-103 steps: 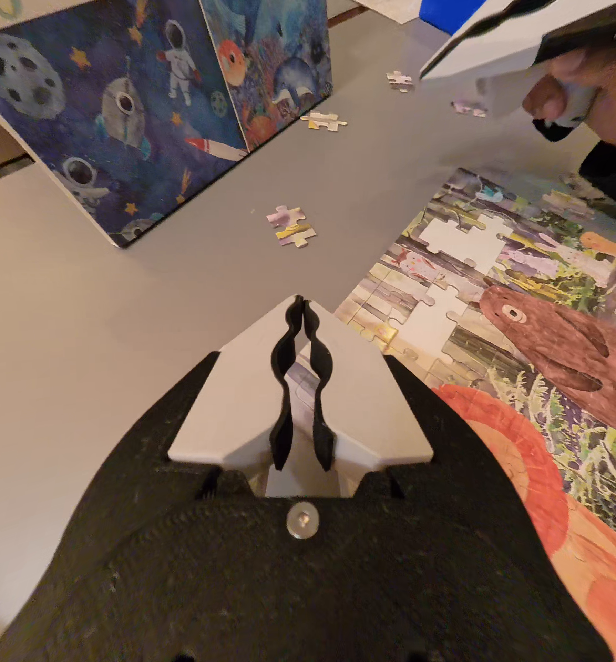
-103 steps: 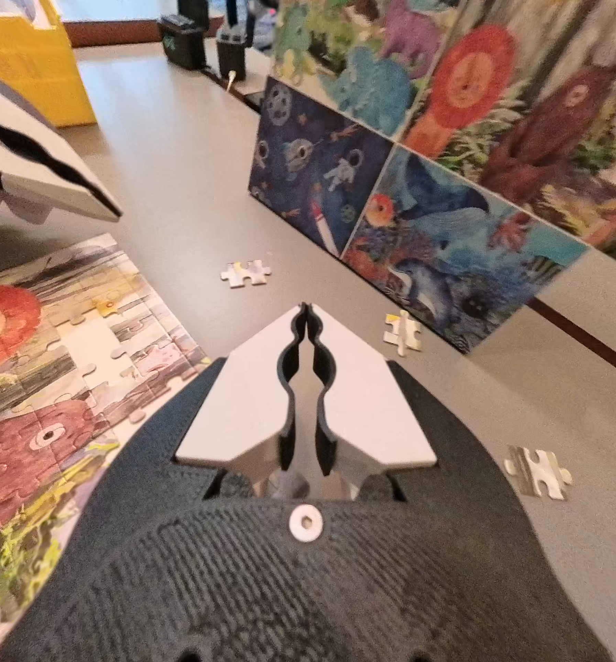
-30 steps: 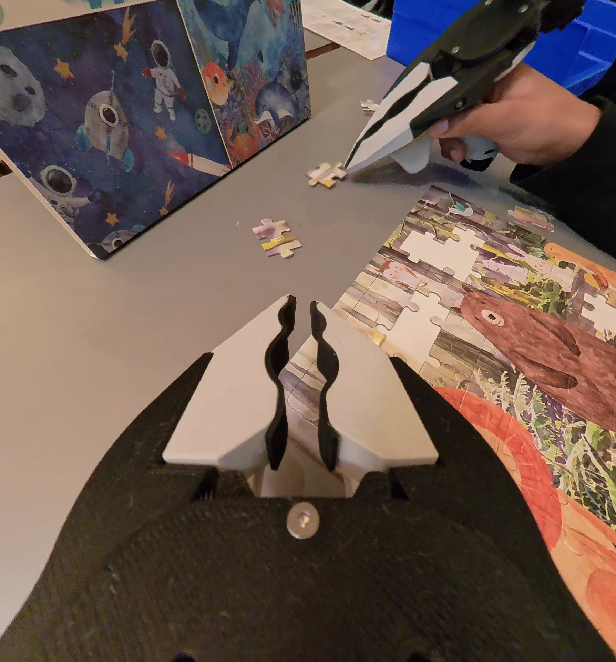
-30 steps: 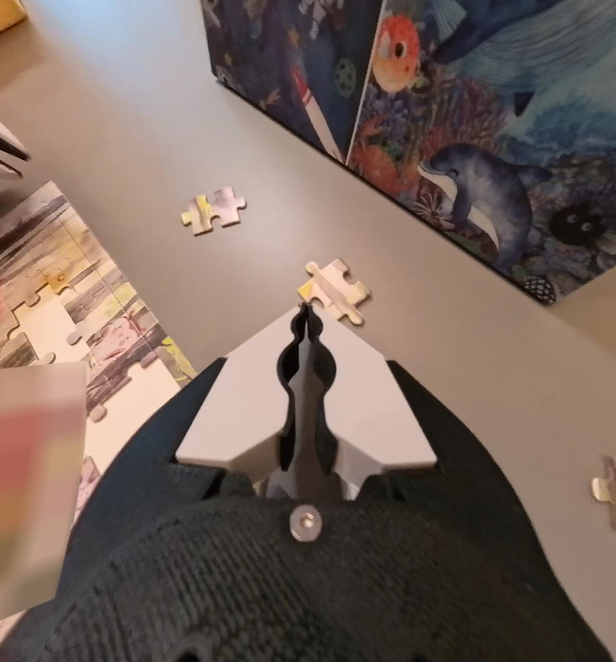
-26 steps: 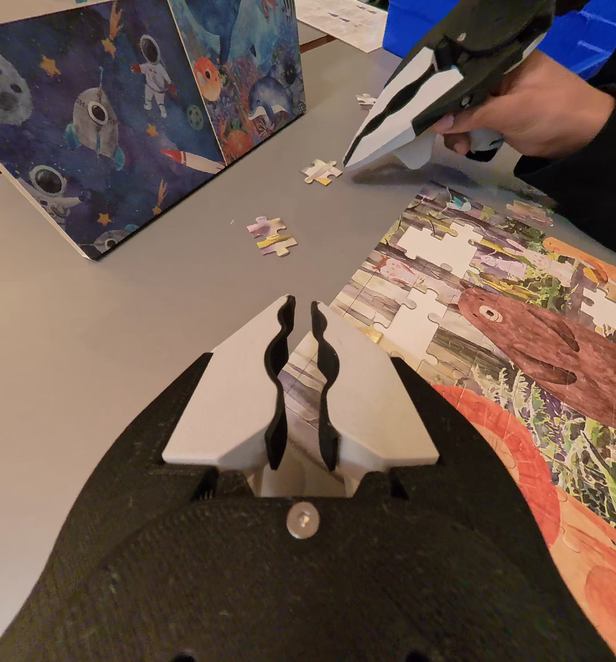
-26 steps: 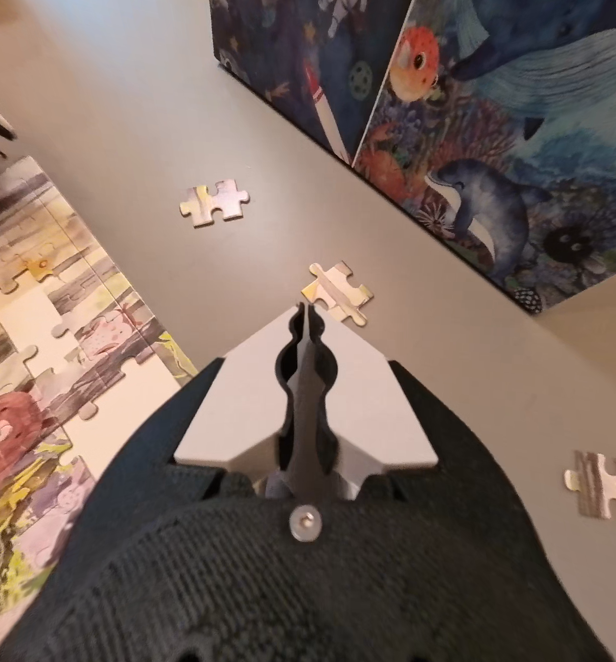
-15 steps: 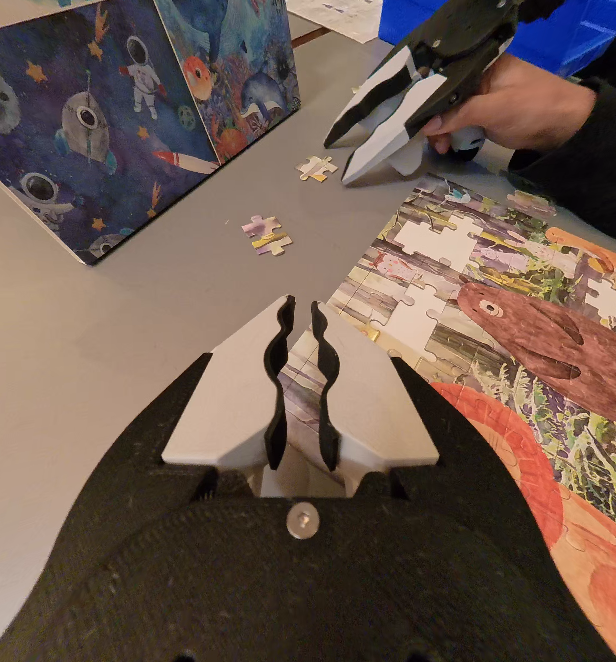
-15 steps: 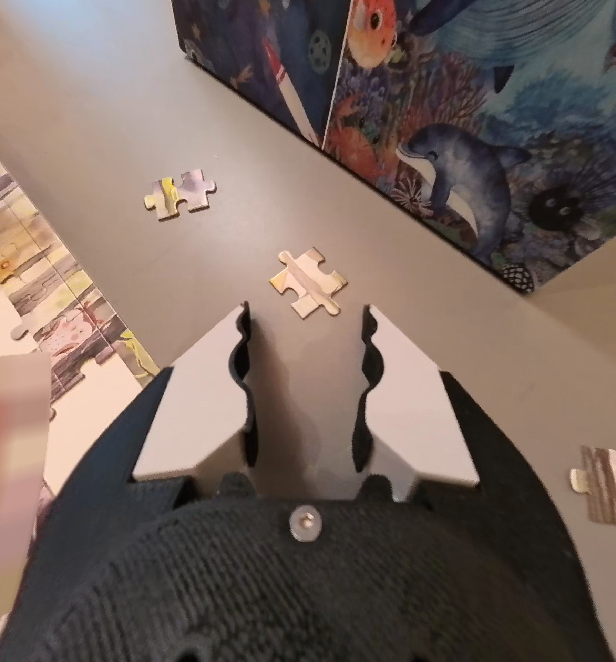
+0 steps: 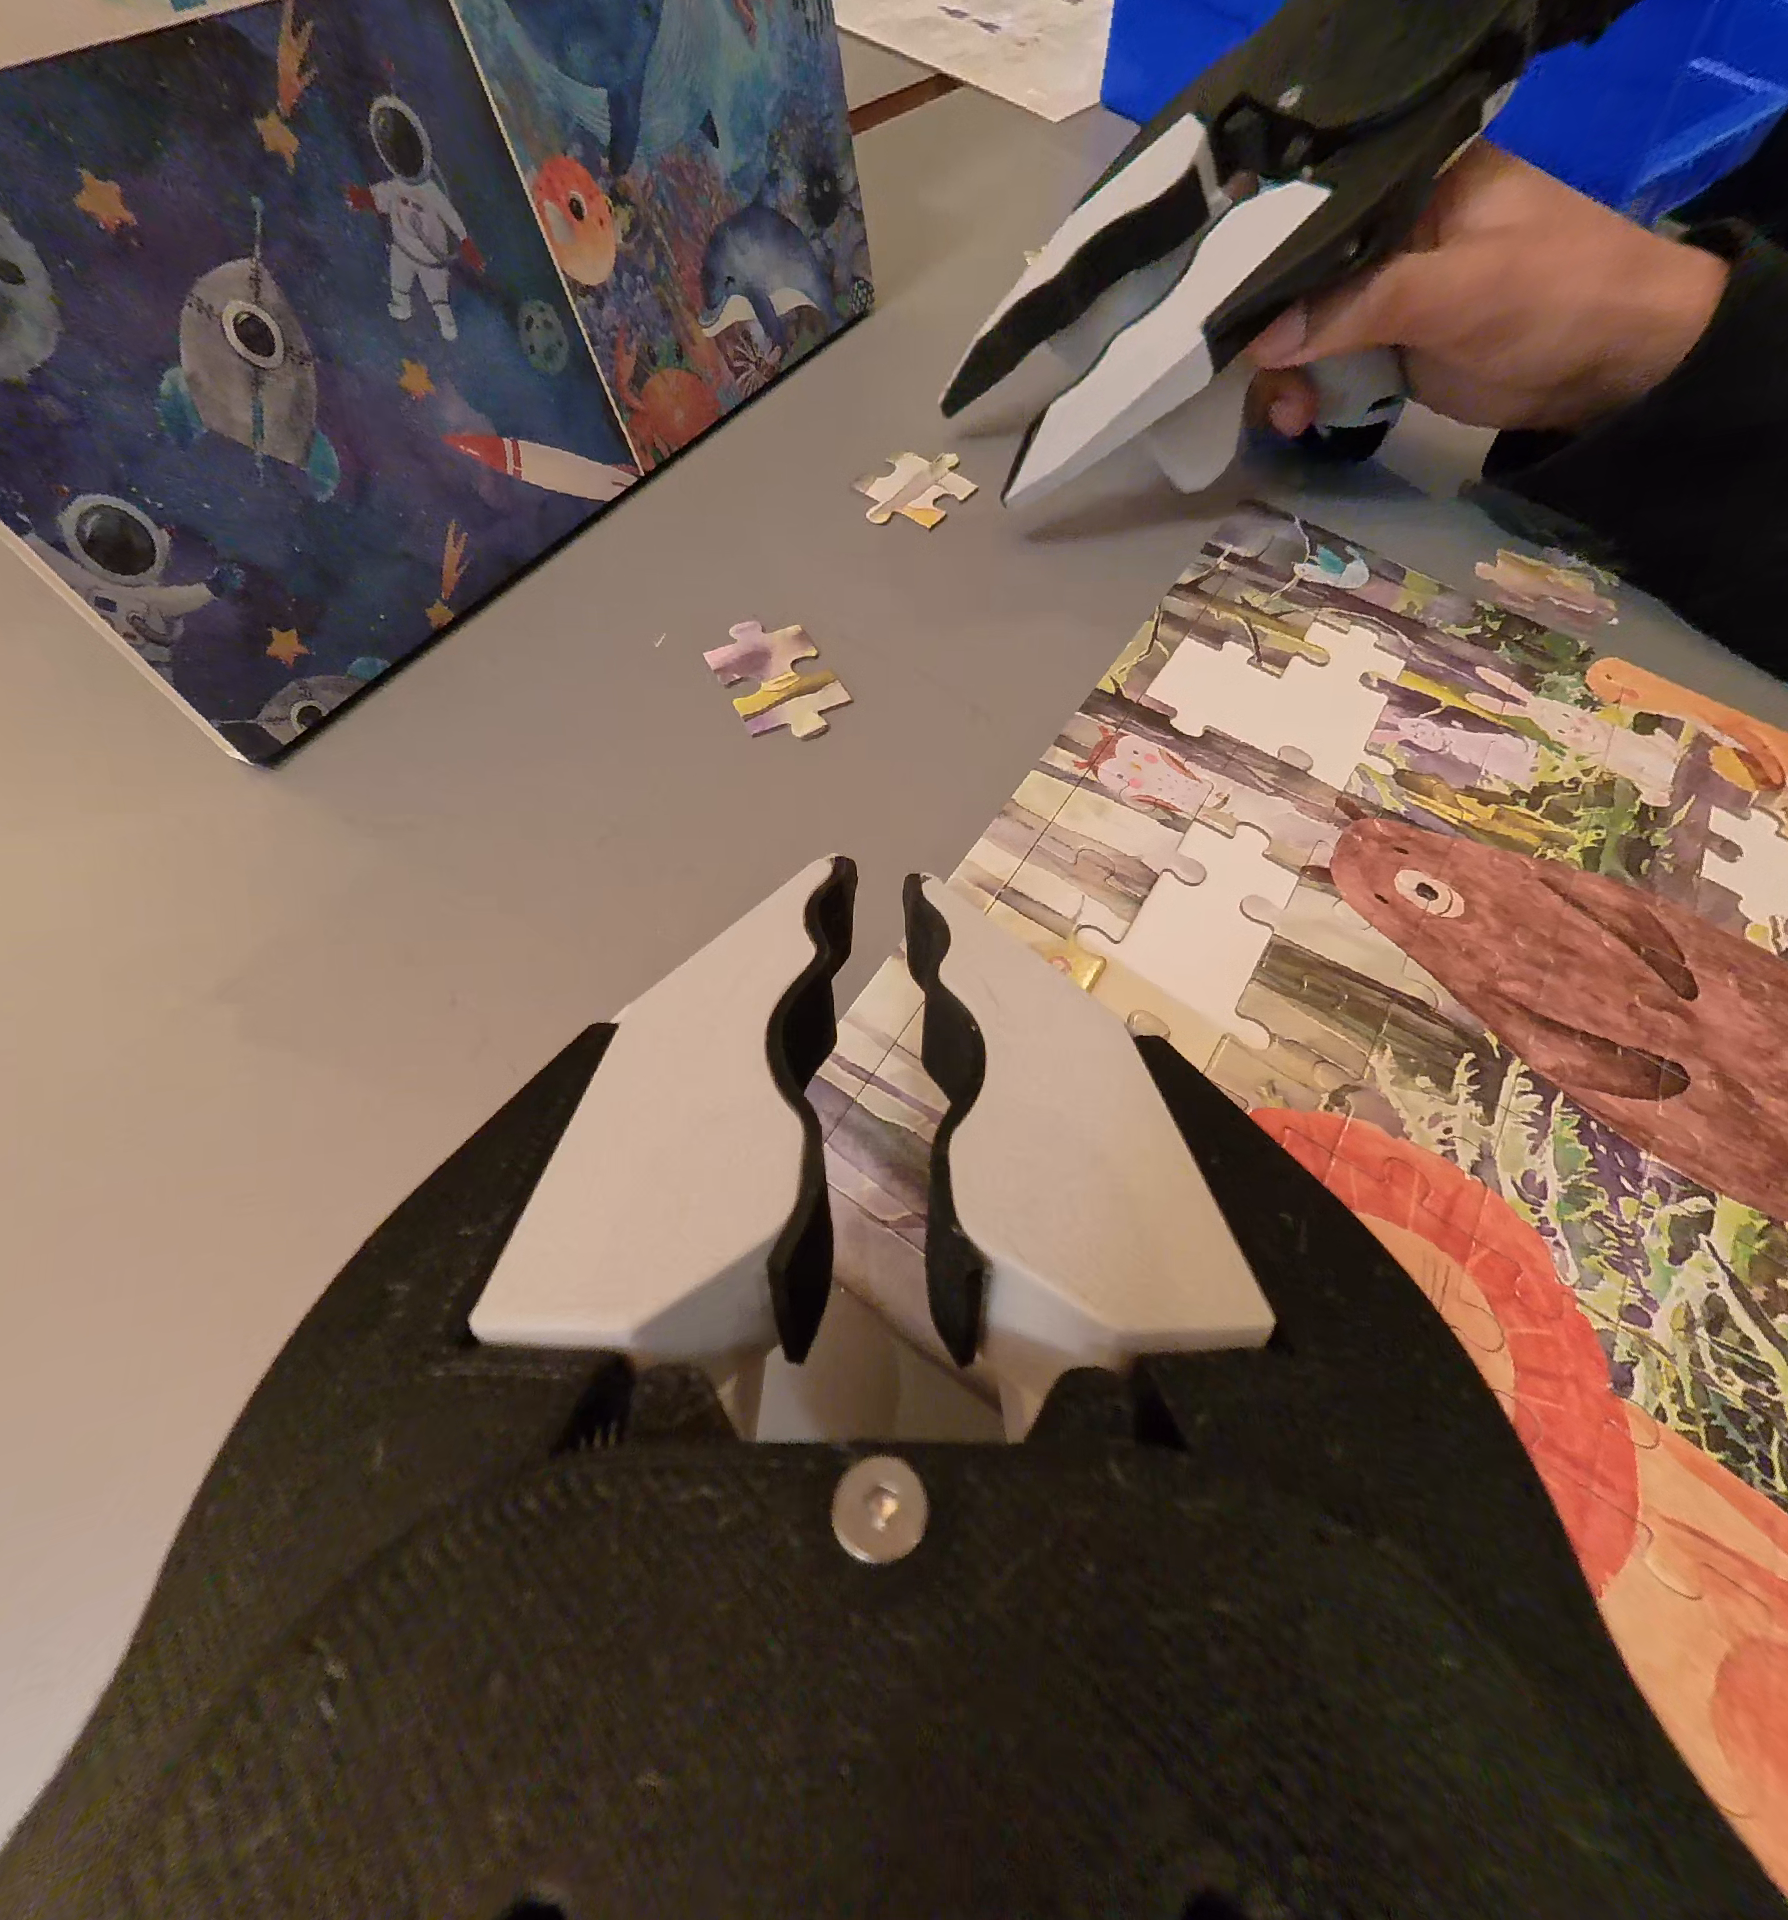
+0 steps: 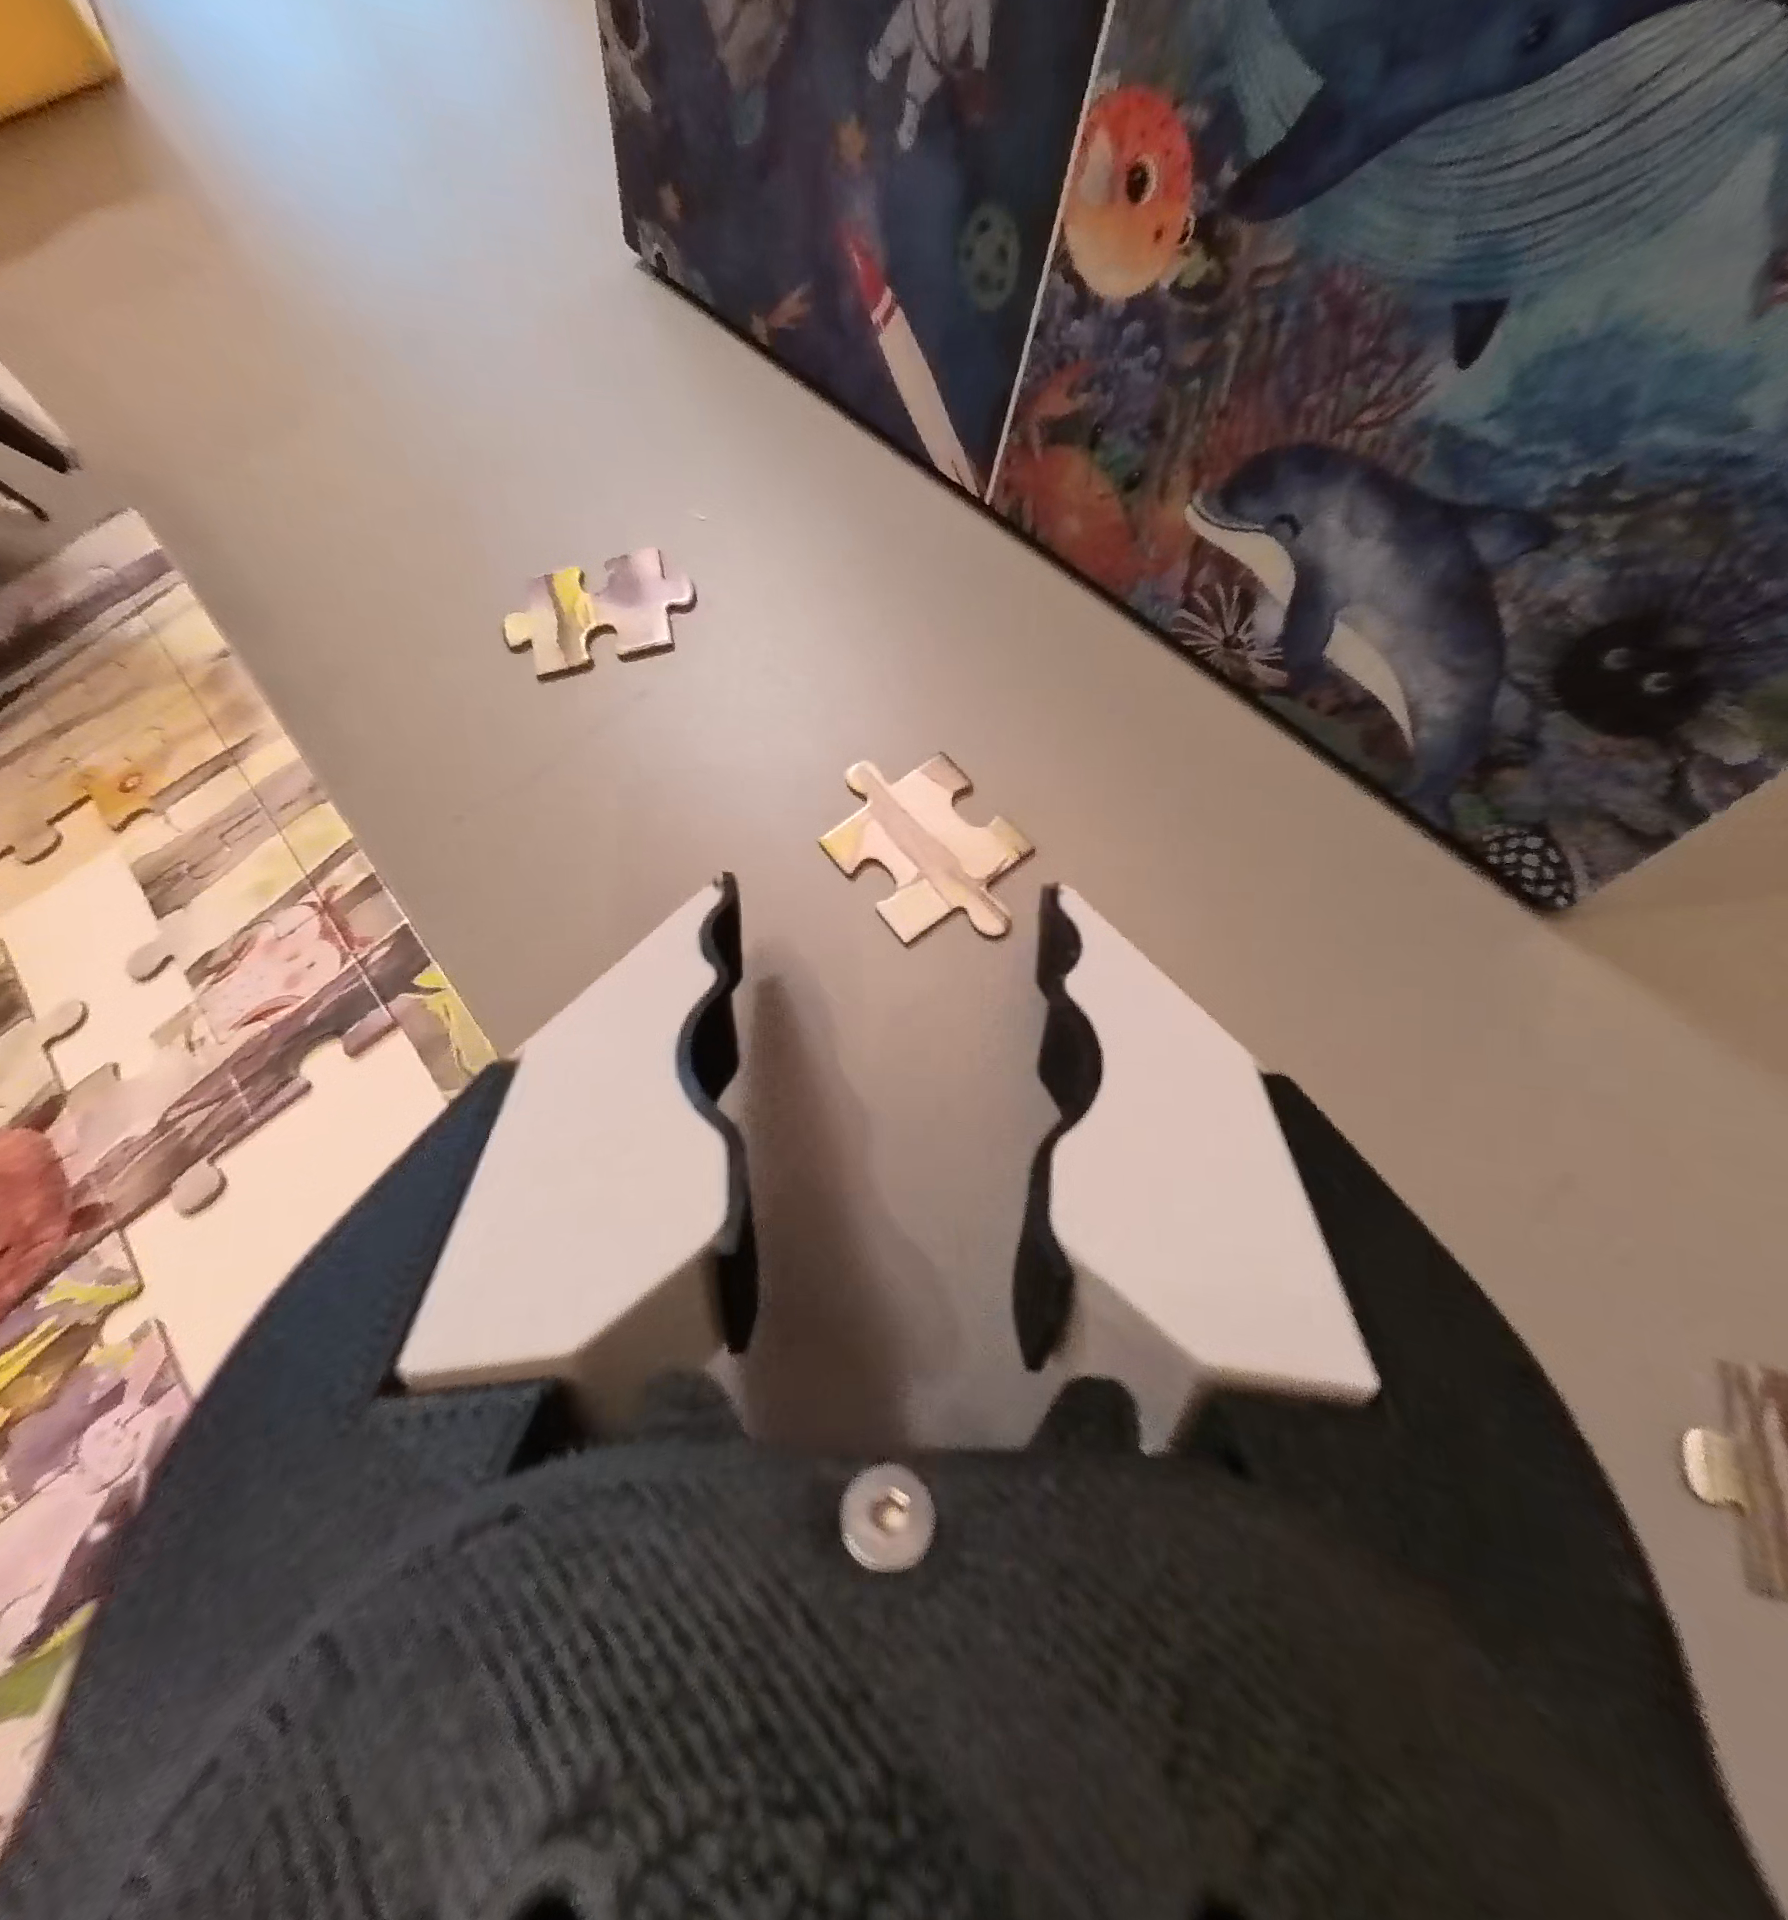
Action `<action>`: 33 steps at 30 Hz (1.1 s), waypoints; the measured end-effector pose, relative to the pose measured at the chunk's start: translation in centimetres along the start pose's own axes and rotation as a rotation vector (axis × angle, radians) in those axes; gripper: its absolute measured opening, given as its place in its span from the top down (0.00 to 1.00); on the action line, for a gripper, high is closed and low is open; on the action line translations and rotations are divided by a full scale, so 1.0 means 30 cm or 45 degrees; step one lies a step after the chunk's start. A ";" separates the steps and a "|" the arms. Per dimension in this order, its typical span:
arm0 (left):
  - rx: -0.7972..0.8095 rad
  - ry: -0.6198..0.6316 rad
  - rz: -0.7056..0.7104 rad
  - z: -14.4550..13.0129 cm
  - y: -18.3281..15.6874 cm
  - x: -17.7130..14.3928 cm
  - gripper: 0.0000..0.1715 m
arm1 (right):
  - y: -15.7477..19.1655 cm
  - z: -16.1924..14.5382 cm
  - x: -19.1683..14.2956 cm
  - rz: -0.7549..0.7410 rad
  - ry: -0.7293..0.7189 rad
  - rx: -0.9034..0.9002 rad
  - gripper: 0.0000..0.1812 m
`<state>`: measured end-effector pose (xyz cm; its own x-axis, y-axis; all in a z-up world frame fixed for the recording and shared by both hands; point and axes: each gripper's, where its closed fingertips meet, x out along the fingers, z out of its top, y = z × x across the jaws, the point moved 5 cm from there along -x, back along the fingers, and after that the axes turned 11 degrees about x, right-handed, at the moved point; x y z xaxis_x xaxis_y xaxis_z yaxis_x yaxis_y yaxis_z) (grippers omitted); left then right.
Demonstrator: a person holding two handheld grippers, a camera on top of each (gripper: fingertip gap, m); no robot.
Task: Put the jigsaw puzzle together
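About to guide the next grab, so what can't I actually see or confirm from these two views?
- Assembled puzzle: right and near parts cut off by the left wrist view's edge and the left gripper.
- Striped loose piece: cut by the right wrist view's edge.
- Right gripper: height above the pale loose piece unclear.
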<state>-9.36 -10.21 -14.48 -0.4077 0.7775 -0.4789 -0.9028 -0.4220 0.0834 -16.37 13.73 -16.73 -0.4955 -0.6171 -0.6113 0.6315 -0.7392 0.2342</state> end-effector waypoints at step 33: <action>0.025 0.012 -0.011 0.001 -0.012 0.006 0.96 | 0.115 -0.011 -0.001 0.325 0.081 -0.020 0.83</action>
<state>-9.10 -9.90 -14.59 -0.3983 0.7766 -0.4882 -0.9089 -0.4056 0.0964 -13.98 11.29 -16.17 -0.2809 -0.7642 -0.5806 0.7408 -0.5573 0.3751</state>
